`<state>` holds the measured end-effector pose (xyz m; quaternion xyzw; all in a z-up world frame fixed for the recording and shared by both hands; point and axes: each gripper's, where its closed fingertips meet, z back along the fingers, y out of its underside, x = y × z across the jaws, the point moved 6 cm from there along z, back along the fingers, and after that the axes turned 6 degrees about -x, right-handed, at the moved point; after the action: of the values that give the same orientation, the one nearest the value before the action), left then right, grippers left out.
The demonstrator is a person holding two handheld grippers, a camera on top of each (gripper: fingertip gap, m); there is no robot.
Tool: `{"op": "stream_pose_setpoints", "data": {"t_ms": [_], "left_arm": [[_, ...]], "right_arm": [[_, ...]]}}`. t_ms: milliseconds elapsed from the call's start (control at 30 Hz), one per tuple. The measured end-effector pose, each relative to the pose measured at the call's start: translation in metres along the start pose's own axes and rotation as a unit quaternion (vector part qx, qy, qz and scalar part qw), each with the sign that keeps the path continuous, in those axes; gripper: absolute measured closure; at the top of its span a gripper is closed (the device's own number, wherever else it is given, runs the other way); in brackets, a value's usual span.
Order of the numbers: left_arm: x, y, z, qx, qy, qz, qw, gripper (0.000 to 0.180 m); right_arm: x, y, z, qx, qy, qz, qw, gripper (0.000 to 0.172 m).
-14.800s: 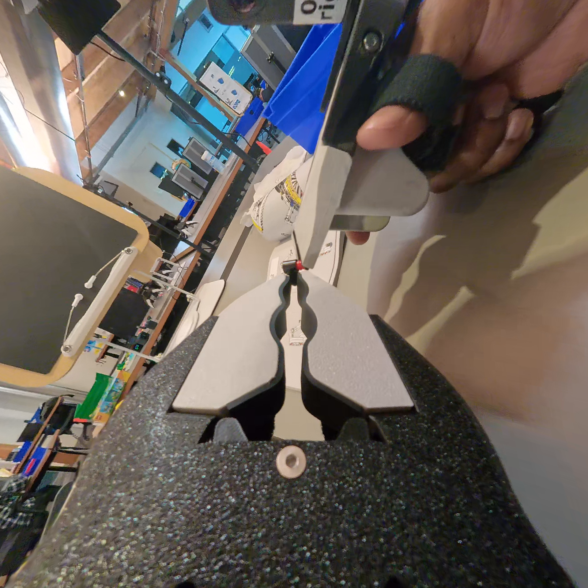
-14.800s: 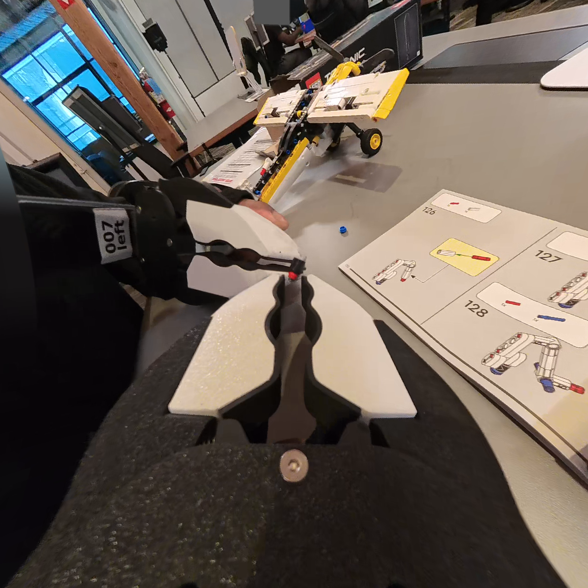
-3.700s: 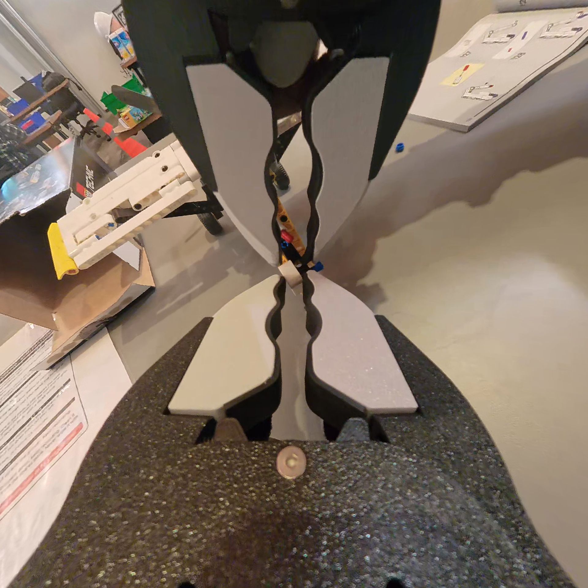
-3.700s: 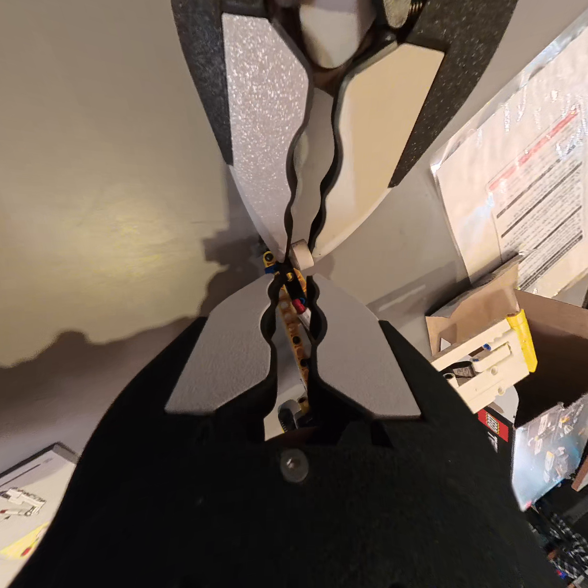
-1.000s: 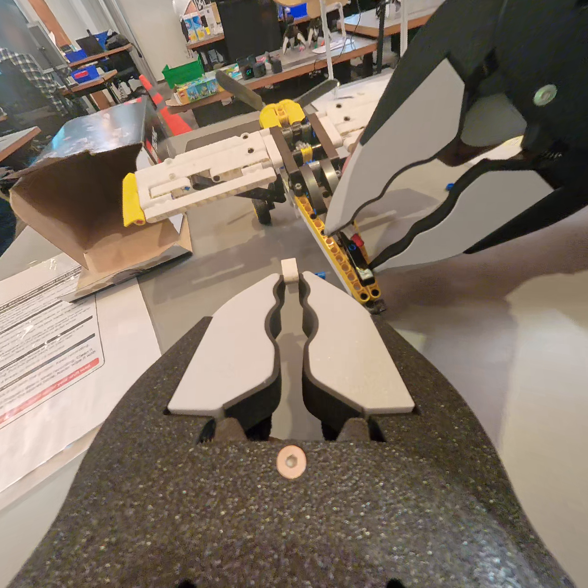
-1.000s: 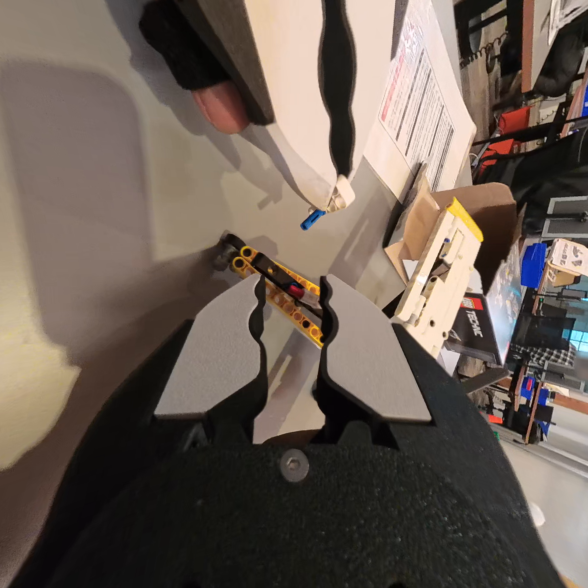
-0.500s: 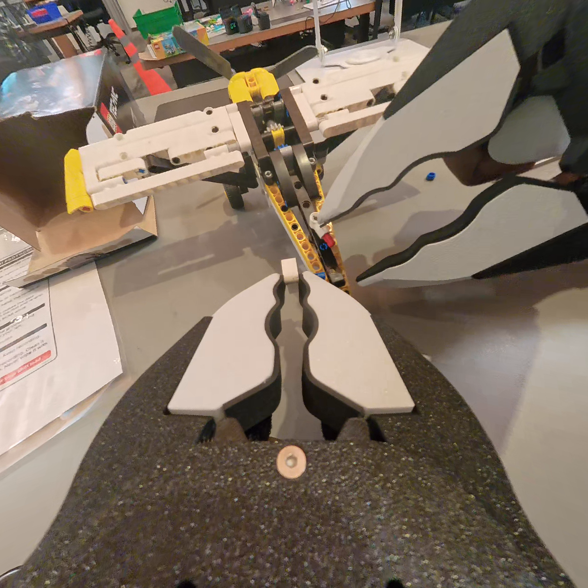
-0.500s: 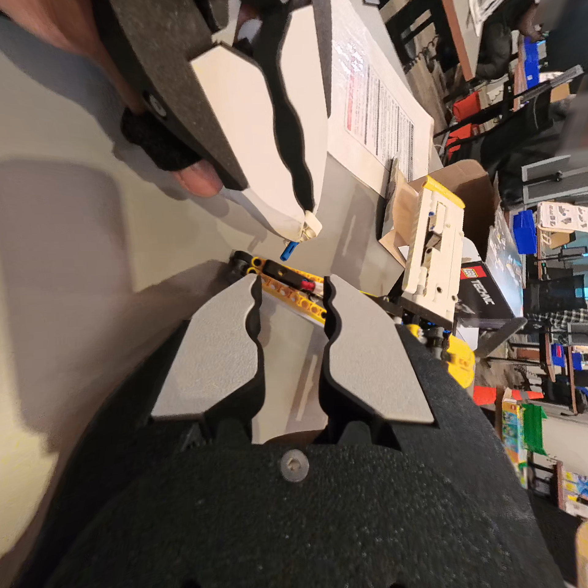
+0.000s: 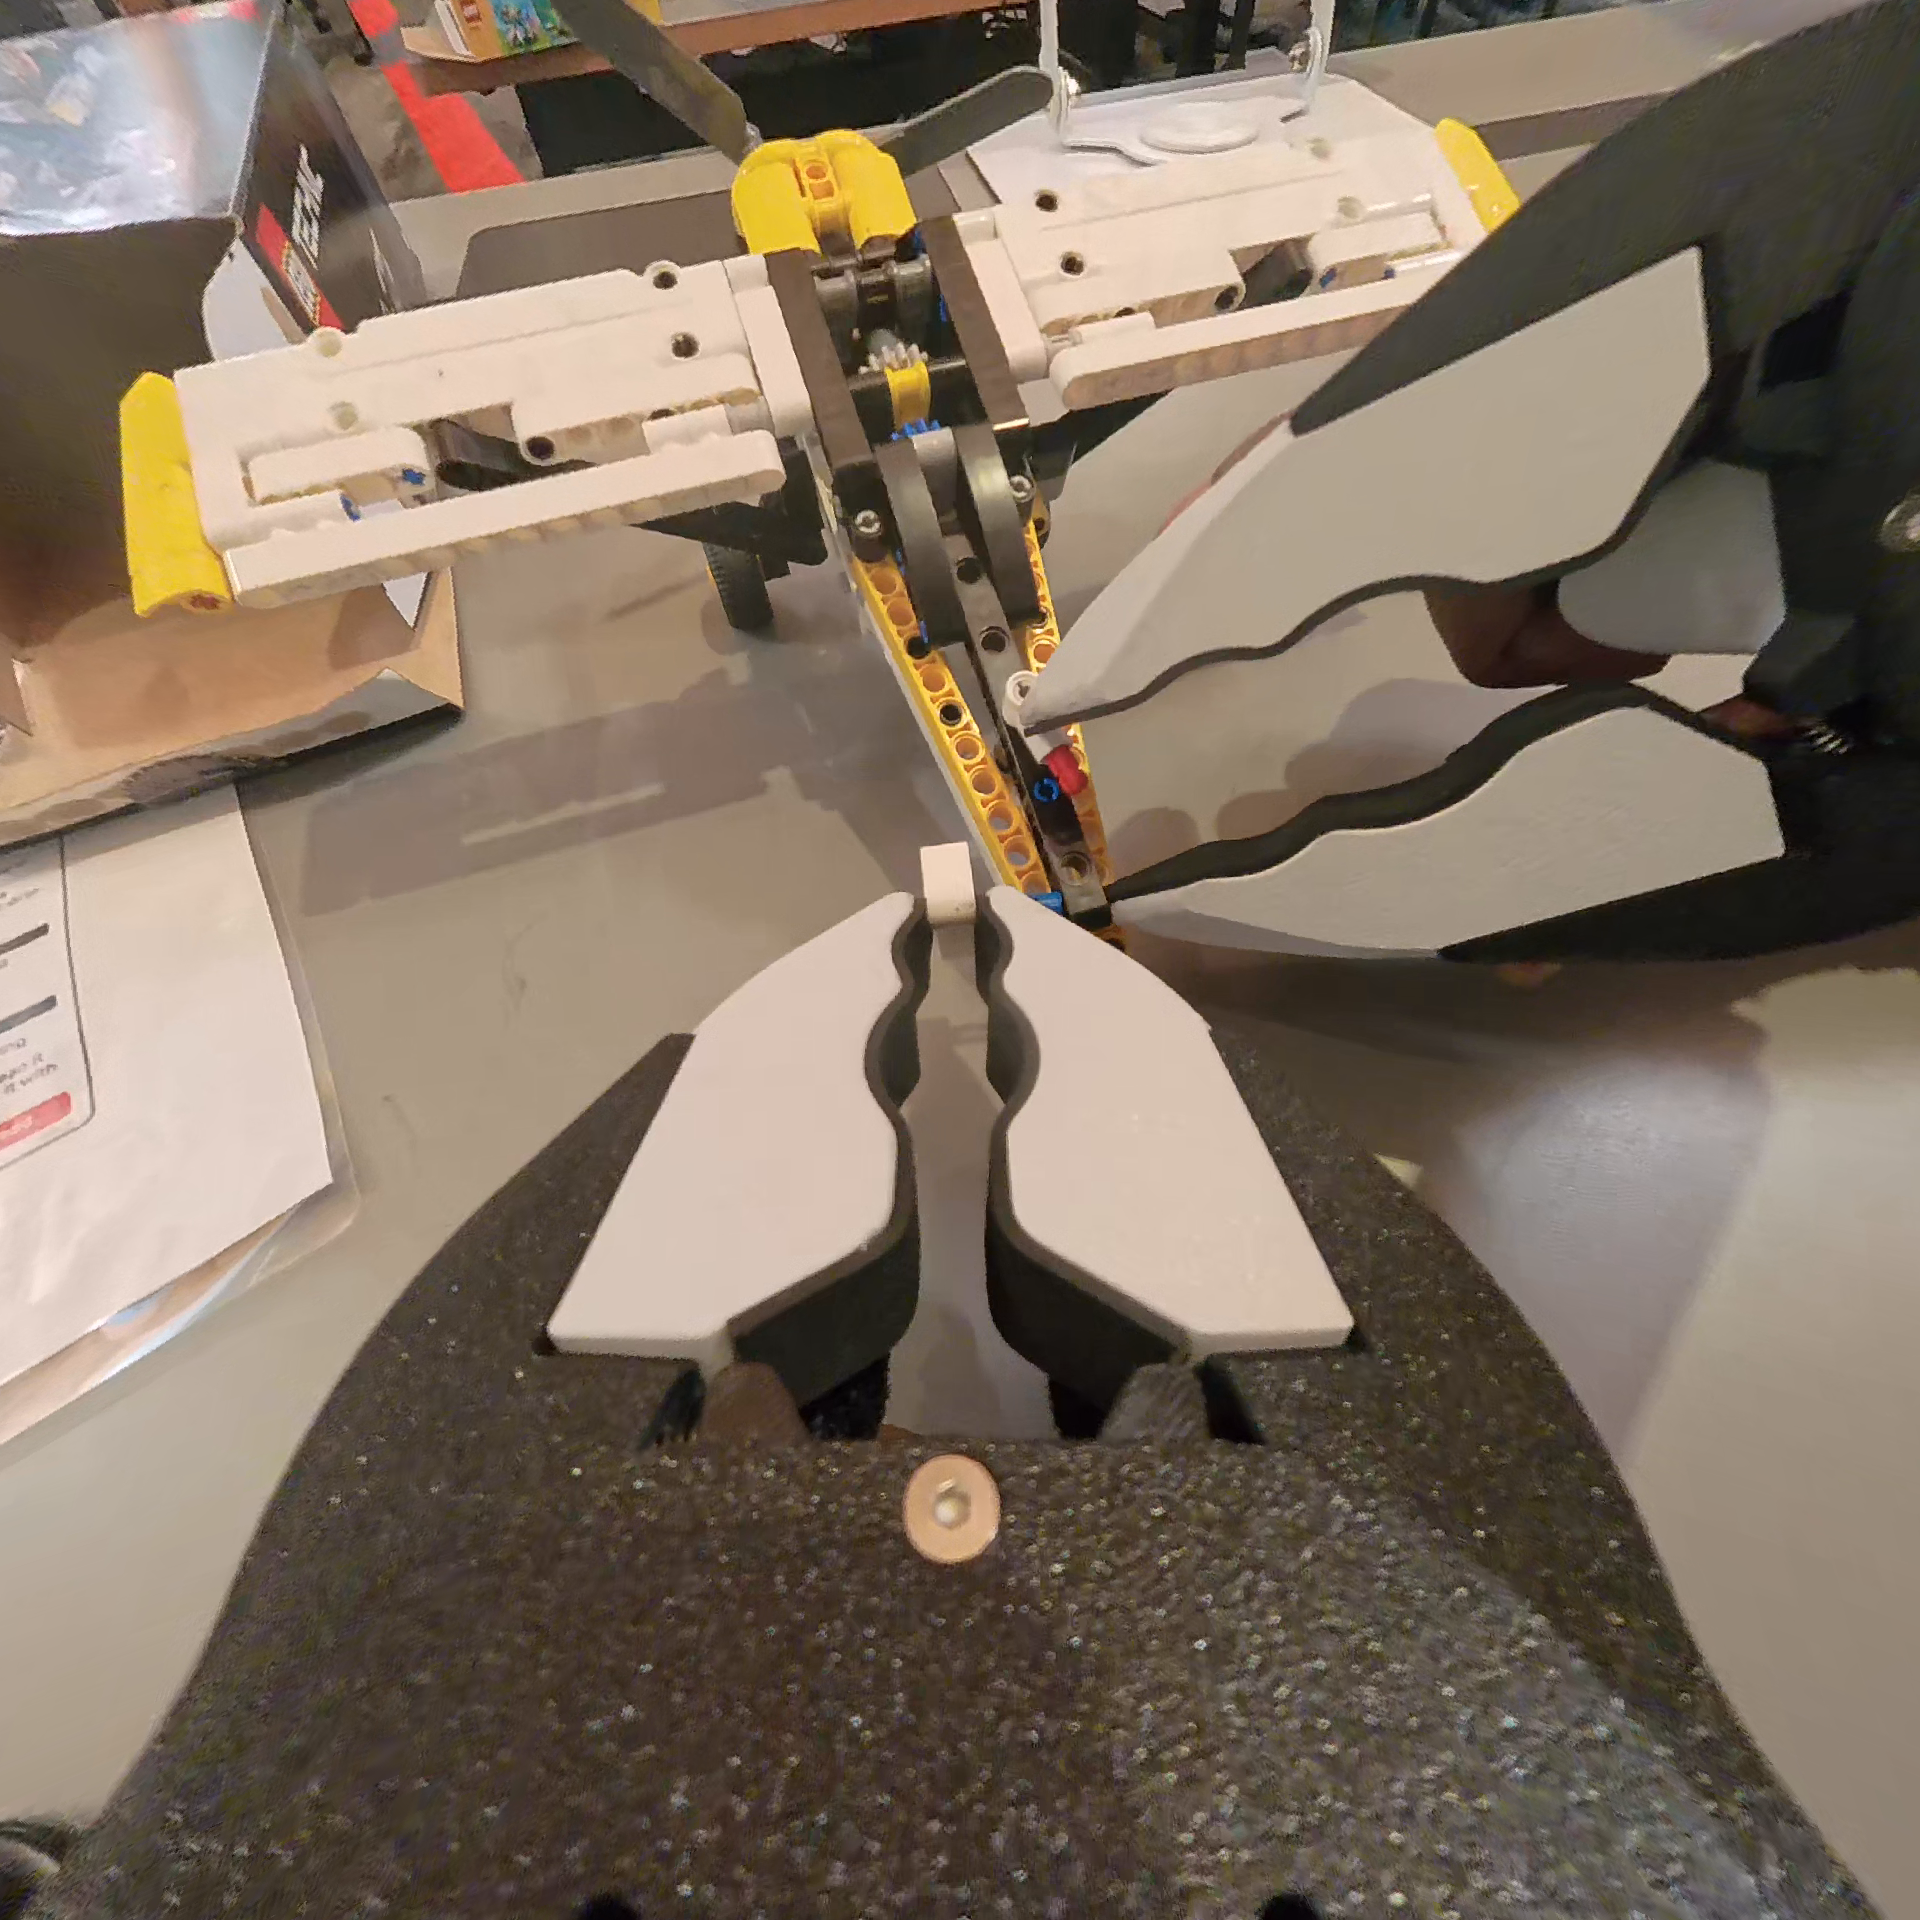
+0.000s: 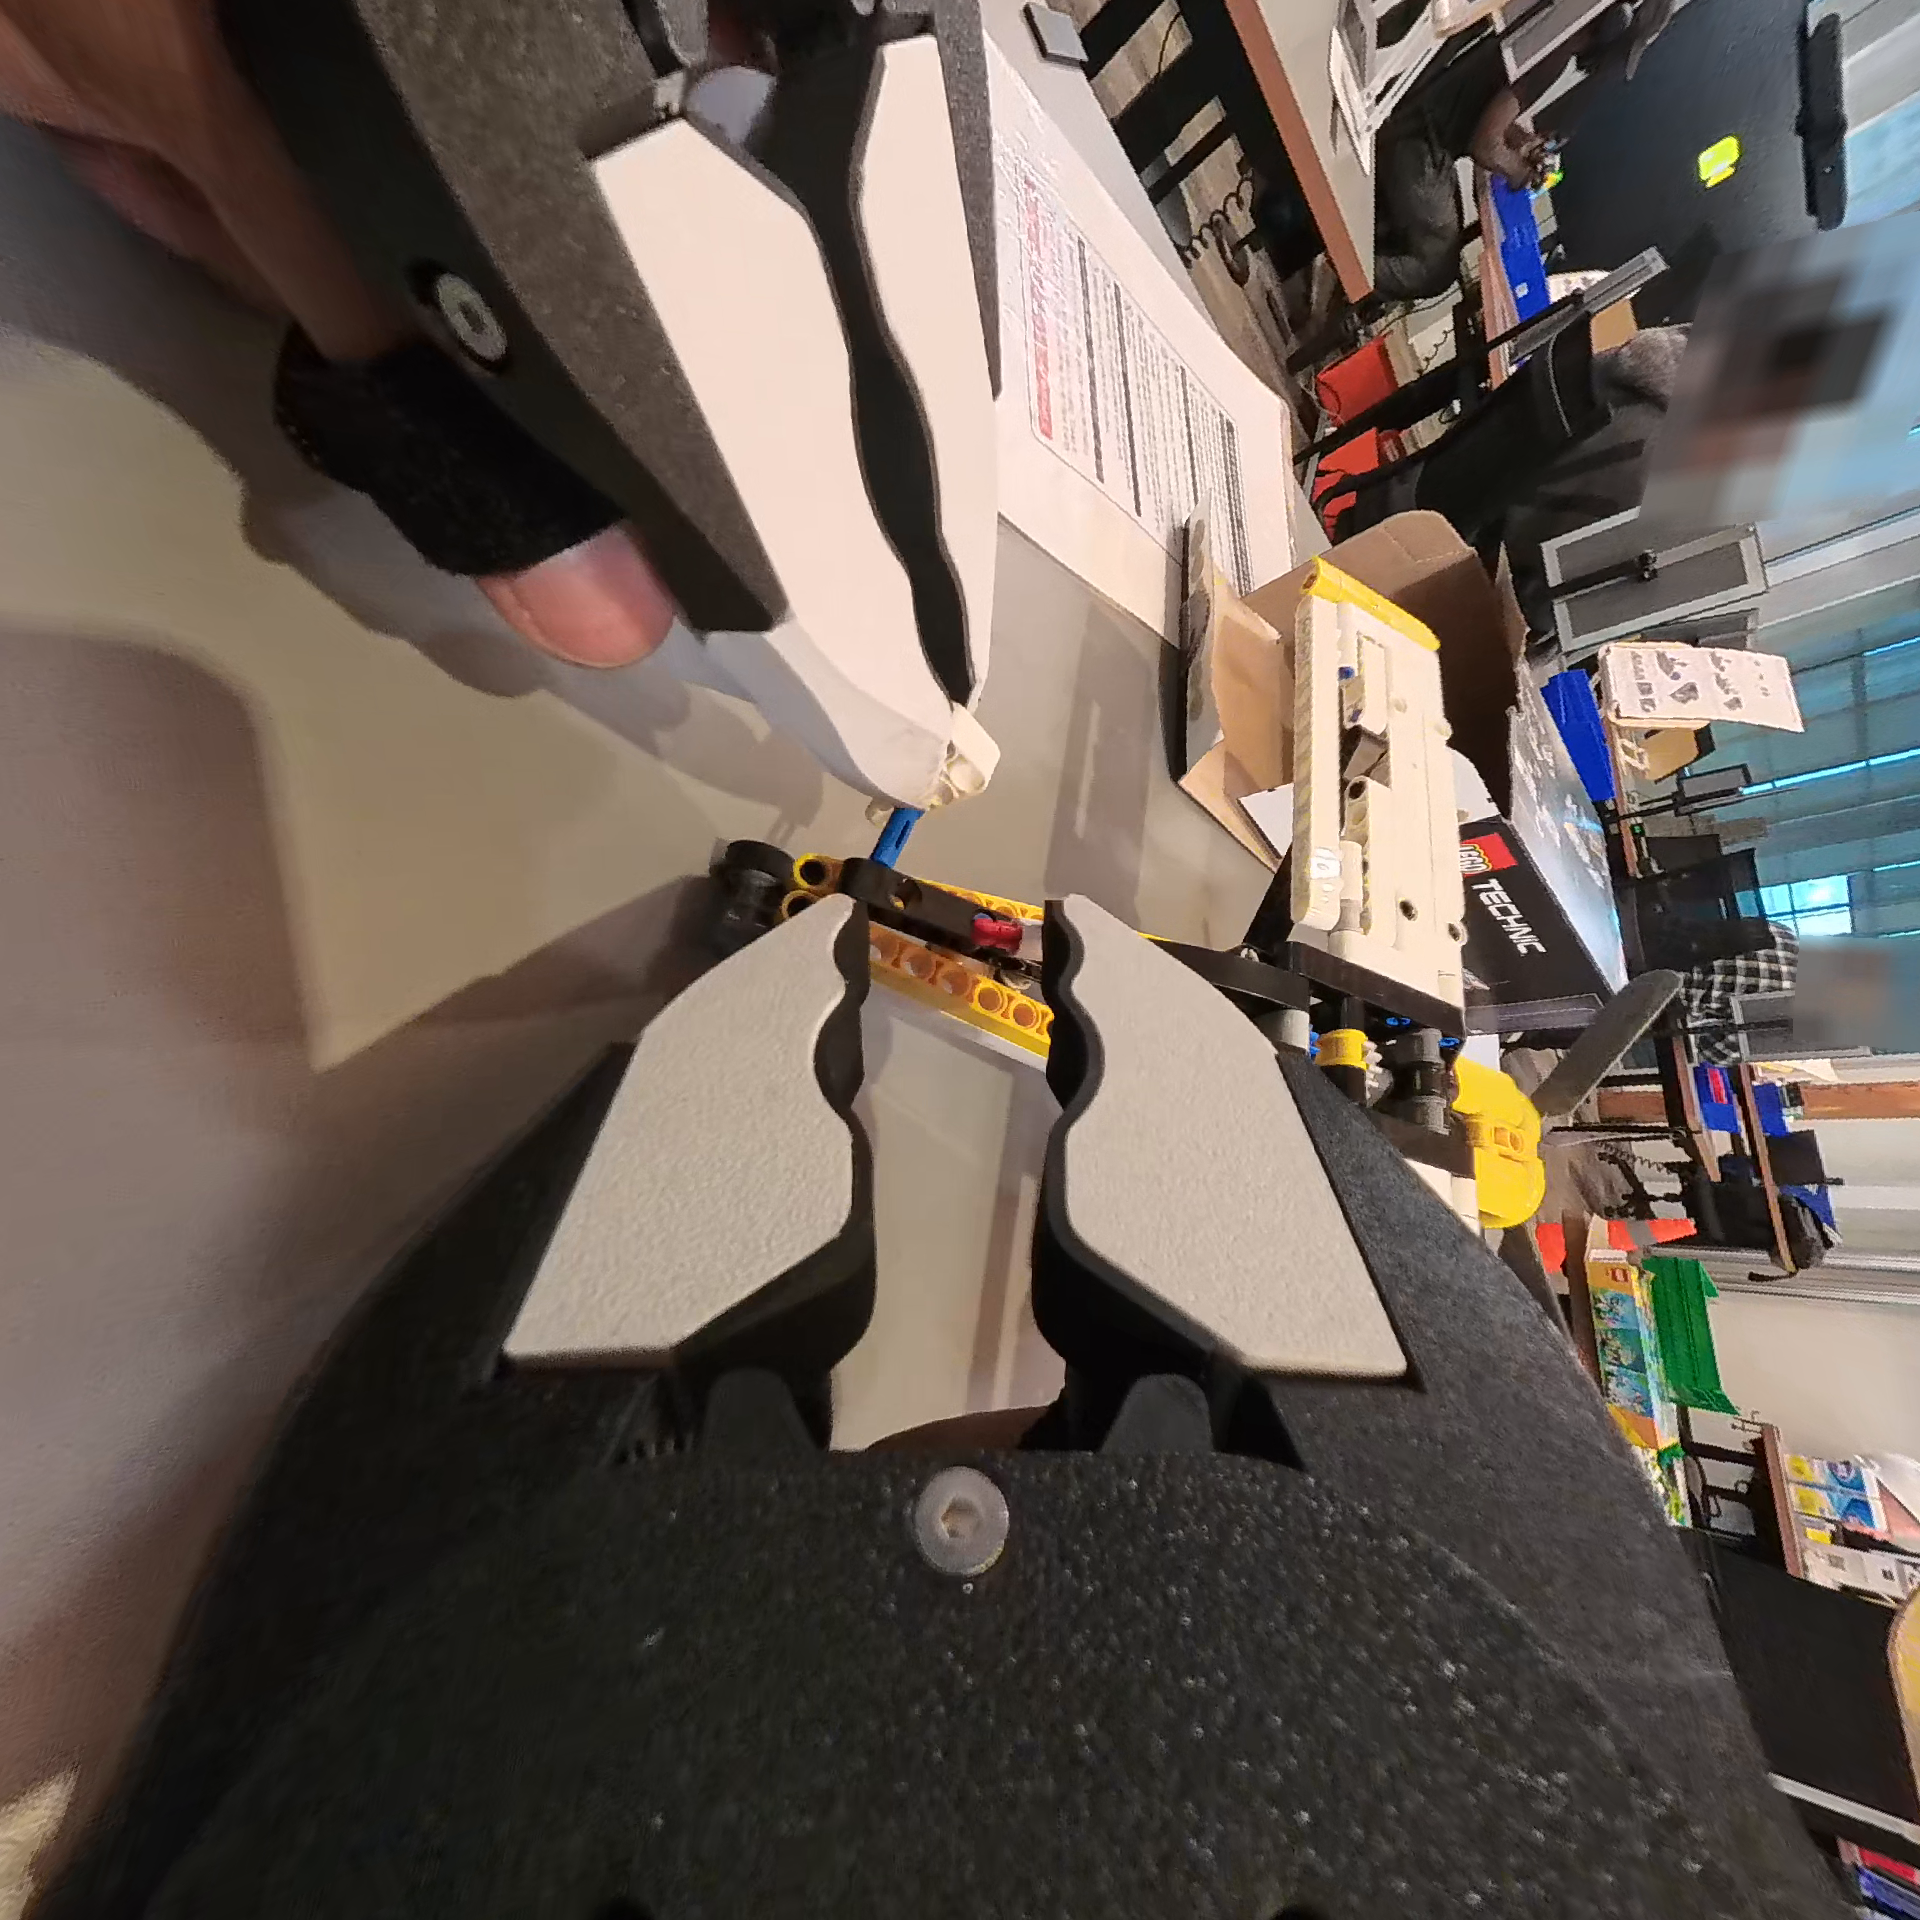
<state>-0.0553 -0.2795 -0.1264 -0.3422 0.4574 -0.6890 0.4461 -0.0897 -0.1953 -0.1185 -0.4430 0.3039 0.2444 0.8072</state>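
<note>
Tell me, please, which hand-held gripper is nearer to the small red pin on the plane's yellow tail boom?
Right hand-held gripper: its open fingers straddle the red pin. The left hand-held gripper sits just short of the boom's end.

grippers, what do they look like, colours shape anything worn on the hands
Both grippers, left and right, match: a black, speckled foam-like body with a round metal screw at centre, and two flat pale grey fingers with wavy black-edged inner faces, tapering to tips. The hand working the left one wears a black fabric finger loop. No cables show.

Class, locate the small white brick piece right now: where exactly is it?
The small white piece is pinched at the left tongs' tips, low centre in the left wrist view, just left of the plane's yellow tail beam.
</note>
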Motion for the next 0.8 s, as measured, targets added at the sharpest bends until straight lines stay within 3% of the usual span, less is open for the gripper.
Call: {"op": "stream_pose_setpoints", "data": {"t_ms": [800], "left_arm": [[-0.0029,0.0001,0.0016,0.000,-0.026,-0.005,1.000,0.172]], "right_arm": [[0.0048,0.0030,-0.0002,-0.008,0.041,0.004,0.999,0.141]]}}
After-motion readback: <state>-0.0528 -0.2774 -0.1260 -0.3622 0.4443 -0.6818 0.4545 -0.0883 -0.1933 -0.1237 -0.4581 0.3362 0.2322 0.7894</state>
